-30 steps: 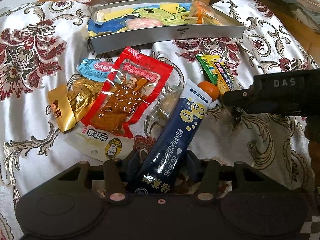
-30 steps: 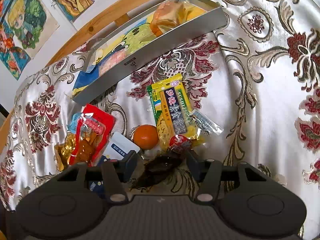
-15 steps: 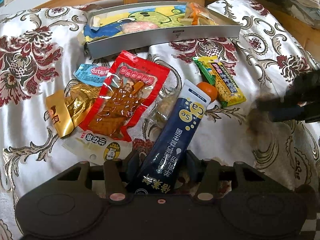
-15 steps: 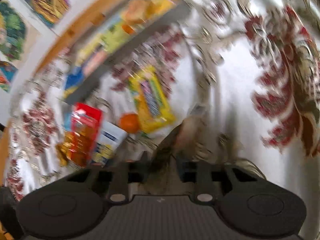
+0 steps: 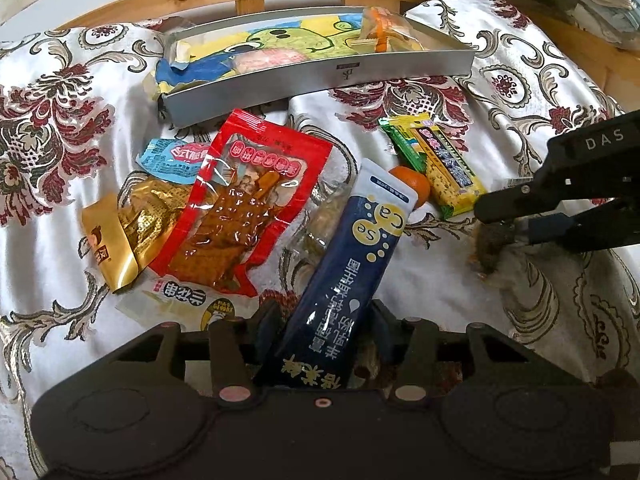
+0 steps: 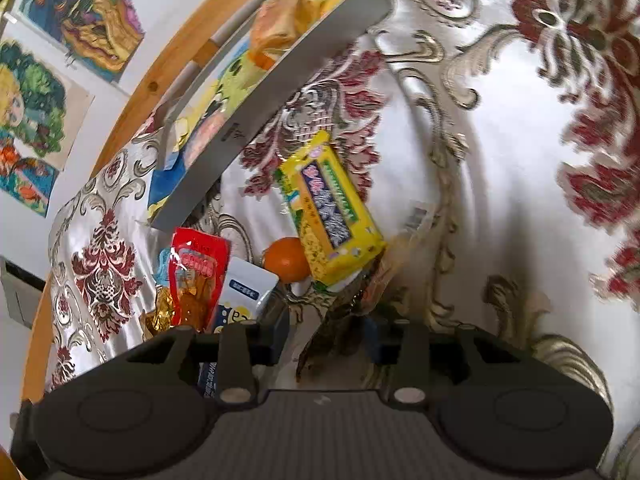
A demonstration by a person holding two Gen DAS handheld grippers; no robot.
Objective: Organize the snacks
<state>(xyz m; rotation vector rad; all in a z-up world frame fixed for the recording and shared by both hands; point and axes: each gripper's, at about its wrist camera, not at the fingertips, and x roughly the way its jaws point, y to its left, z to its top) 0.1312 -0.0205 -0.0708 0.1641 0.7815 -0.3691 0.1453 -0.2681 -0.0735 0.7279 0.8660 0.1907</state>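
Pick-up step in hand: left gripper (image 5: 324,316) clamps dark blue foil sachet (image 5: 344,280), right gripper (image 6: 326,330) jaws closed on brownish clear-wrapped snack (image 6: 340,320), both low over floral cloth; next, I judge, carry to grey shallow tray (image 5: 320,76).

We count two grippers: the left gripper (image 5: 326,316) and the right gripper (image 5: 500,216). One grey tray (image 5: 320,76) sits at the far side, and in it we make out one orange-wrapped packet (image 5: 384,30); the rest in there is too jumbled to count. On the cloth we have one red packet (image 5: 248,196), one dark blue pouch (image 5: 352,264), one yellow bar (image 5: 436,168), one orange fruit (image 5: 414,184), one gold wrapper (image 5: 116,236), one light blue packet (image 5: 172,160) and one clear brown packet (image 6: 348,320). That makes seven loose snacks. On the wall, three drawings, counting the one with a green tree (image 6: 32,104).
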